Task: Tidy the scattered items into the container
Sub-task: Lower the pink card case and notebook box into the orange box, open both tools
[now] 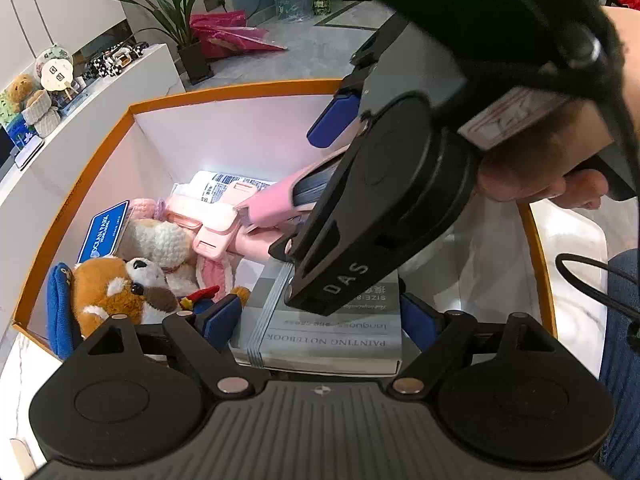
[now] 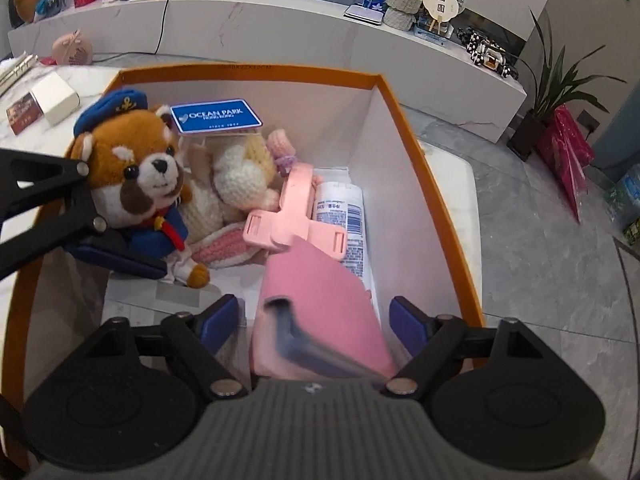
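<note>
An orange-rimmed white box (image 1: 240,90) (image 2: 248,74) holds a red panda plush (image 2: 132,176), a crocheted doll (image 2: 240,168), a blue Ocean Park card (image 2: 216,116) and a white tube (image 2: 344,216). My left gripper (image 1: 320,318) is low inside the box, its blue pads against both edges of a grey painting notebook (image 1: 328,336). My right gripper (image 2: 316,322) (image 1: 298,196) stands open over the box. A pink case (image 2: 320,300) with a clamp piece at its far end lies loose and blurred between the jaws, slanting down onto the items.
A person's hand (image 1: 540,160) holds the right gripper just above the left one. A small white box (image 2: 56,98) and cards lie on the marble table left of the container. Behind it stand a white counter (image 2: 400,52), a potted plant (image 2: 552,92) and a pink bag (image 2: 564,148).
</note>
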### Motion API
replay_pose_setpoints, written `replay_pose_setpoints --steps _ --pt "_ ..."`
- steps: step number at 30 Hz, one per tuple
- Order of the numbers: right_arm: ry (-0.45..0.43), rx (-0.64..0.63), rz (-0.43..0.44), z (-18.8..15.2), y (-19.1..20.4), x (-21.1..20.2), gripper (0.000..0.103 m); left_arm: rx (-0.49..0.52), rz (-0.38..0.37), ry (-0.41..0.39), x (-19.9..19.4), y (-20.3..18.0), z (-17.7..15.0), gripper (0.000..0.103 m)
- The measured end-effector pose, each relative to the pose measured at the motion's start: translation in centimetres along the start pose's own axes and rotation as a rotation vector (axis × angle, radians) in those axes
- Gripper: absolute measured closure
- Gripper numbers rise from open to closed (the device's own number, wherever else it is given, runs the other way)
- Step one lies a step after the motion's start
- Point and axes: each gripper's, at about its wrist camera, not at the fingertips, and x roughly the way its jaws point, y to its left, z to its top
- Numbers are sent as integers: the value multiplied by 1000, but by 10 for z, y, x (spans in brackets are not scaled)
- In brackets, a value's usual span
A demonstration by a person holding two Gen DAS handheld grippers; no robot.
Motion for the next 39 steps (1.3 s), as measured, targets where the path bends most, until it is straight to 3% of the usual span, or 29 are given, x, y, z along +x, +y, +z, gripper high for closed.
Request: replay_pose_setpoints --steps 9,39 --pt "-30 28 8 0 -3 -18 18 -45 -14 -47 -14 6 6 2" --pt "-121 9 -49 27 14 -91 18 -60 31 -169 -90 12 5 1"
